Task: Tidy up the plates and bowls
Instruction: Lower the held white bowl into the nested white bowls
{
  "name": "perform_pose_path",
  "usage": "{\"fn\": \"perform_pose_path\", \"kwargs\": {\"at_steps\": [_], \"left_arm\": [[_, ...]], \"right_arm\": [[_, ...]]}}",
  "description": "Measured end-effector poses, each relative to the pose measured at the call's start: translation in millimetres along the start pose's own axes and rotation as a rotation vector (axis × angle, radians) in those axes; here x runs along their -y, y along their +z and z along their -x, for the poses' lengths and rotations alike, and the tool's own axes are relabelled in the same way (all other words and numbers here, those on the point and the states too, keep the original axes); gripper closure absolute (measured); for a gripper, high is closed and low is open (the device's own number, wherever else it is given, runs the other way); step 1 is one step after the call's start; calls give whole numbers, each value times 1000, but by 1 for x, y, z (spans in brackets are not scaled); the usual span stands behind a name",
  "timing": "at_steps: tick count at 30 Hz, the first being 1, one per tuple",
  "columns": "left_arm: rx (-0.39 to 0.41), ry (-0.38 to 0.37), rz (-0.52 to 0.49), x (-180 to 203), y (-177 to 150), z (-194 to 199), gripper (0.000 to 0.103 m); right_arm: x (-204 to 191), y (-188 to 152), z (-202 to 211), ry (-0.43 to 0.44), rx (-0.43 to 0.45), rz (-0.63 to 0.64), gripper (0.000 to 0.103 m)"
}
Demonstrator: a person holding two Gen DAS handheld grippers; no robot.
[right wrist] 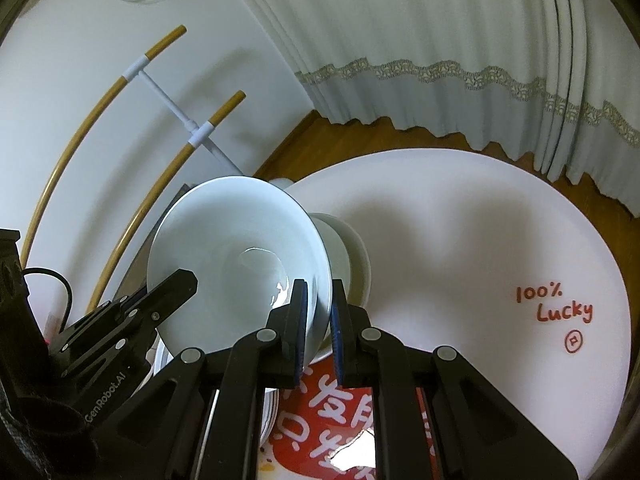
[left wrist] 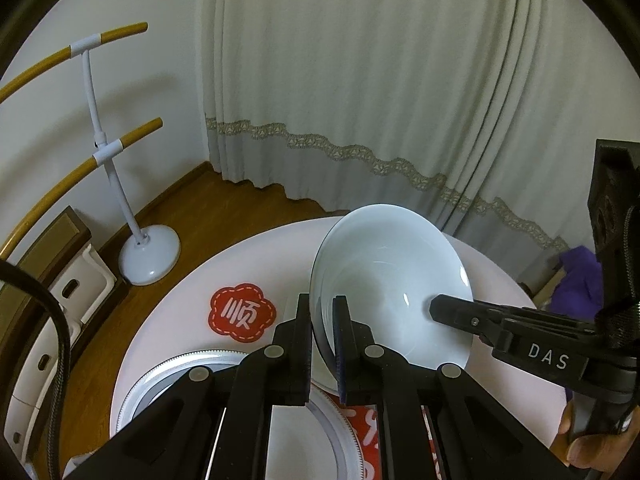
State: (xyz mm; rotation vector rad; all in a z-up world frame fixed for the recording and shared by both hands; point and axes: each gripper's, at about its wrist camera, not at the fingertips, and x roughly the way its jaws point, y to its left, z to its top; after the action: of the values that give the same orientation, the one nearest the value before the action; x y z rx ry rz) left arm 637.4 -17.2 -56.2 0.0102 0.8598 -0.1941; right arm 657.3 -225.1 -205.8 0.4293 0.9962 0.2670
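Both tools carry one pale bowl above the round white worktop: the left tool and right tool are each clenched on opposite rims. Next, probably, lower it level onto the rimmed plate beneath, loosening together.

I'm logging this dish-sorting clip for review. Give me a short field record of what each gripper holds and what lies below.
held item: pale bowl, tilted, above the table
left gripper: shut on the bowl's rim
right gripper: shut on the opposite rim
below: silver-rimmed plate on the white round table
table markings: red flower sticker, "100% Lucky" writing
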Motion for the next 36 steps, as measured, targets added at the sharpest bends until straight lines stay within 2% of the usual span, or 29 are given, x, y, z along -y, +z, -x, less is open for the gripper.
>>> {"fn": "perform_pose_path", "kwargs": {"at_steps": [8, 19, 26, 36], "left_arm": [[-16, -1, 8, -3, 9, -21, 98], [-31, -10, 24, -7, 6, -37, 98], [-38, -10, 30, -7, 2, -41, 98], [-20, -47, 36, -13, -5, -34, 97]], "right_arm": [[2, 3, -11, -10, -16, -2, 93], [-4, 4, -20, -46, -24, -13, 92], [-12, 4, -27, -100, -37, -6, 89], [-23, 1, -19, -185, -29, 33, 88]]}}
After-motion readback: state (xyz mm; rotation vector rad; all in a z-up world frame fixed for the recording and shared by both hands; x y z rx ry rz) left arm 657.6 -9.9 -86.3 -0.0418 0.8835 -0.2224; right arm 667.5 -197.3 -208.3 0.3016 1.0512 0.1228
